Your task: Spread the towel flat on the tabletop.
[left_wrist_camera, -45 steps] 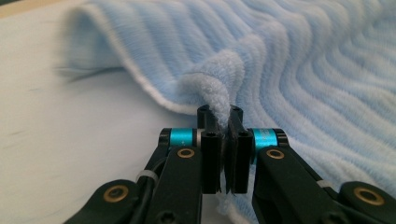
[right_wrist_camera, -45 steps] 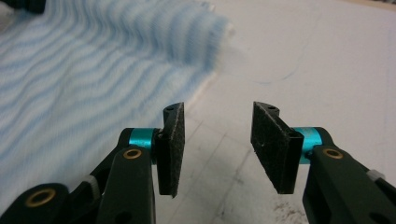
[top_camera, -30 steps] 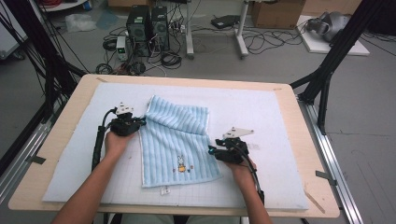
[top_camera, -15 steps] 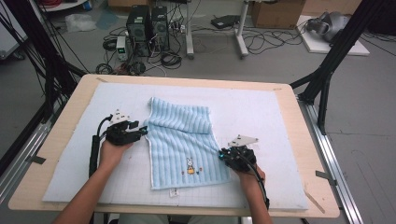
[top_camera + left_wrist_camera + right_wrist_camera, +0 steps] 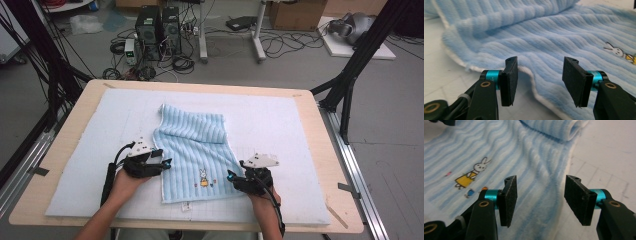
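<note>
covering wooden table (image 5: 75,130): pale foam mat (image 5: 280,130)

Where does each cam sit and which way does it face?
High view: above the person's side, looking forward and down at the table; forearms, left gripper, right gripper.
Left gripper view: on the left gripper, facing the towel edge; open jaws.
Right gripper view: on the right gripper, over the towel's other edge; open jaws.
Shared: the rabbit print.

Wooden table (image 5: 330,135) — pale mat (image 5: 270,120) on it, carrying a blue towel (image 5: 200,150).
</note>
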Demonstrator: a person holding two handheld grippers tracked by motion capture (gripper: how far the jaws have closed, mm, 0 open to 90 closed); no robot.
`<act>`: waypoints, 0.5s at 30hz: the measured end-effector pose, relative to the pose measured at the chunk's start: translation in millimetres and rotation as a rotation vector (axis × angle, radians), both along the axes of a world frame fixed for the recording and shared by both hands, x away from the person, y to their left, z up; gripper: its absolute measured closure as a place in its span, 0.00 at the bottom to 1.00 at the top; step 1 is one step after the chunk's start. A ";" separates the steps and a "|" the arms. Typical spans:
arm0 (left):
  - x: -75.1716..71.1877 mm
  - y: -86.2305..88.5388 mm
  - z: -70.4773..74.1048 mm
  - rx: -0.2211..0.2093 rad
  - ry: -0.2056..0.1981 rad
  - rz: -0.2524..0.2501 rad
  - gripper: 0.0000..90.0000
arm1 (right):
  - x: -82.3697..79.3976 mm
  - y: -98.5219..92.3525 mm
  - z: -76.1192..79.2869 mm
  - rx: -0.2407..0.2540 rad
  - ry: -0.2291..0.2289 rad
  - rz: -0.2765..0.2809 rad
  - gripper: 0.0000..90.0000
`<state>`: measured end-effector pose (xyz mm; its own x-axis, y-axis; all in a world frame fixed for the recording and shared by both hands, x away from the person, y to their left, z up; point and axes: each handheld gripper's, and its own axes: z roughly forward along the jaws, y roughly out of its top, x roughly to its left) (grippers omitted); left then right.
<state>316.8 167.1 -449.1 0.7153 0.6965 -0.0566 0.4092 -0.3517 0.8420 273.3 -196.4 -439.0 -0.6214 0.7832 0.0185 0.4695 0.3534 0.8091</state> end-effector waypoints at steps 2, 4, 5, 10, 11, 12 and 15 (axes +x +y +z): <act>0.1 -4.5 -0.3 0.043 0.005 -0.007 0.47 | -0.6 5.0 -3.9 0.008 0.033 0.045 0.54; 0.9 -9.2 -1.4 0.079 0.019 -0.021 0.47 | 0.9 9.9 -7.9 -0.018 0.065 0.065 0.60; 1.7 -11.1 -1.8 0.102 0.027 -0.031 0.47 | 0.9 9.9 -7.9 -0.018 0.065 0.065 0.60; 0.2 -11.7 -1.8 0.090 0.029 -0.055 0.76 | 1.0 13.4 -11.2 -0.027 0.078 0.146 0.87; -0.7 -11.6 -1.5 0.093 0.030 -0.065 0.76 | 1.0 13.4 -11.2 -0.027 0.078 0.146 0.87; -2.1 -12.0 -1.6 0.087 0.031 -0.073 0.81 | 0.5 13.3 -11.3 -0.022 0.082 0.155 0.89; -7.0 -11.5 -1.3 0.083 0.035 -0.082 0.91 | -0.7 12.3 -10.8 -0.002 0.113 0.174 0.93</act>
<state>309.8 155.6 -450.4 0.7688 0.6389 -0.0271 0.4047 -0.4533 0.7941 272.6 -184.1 -449.8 -0.7413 0.6645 0.0943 0.4889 0.4384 0.7542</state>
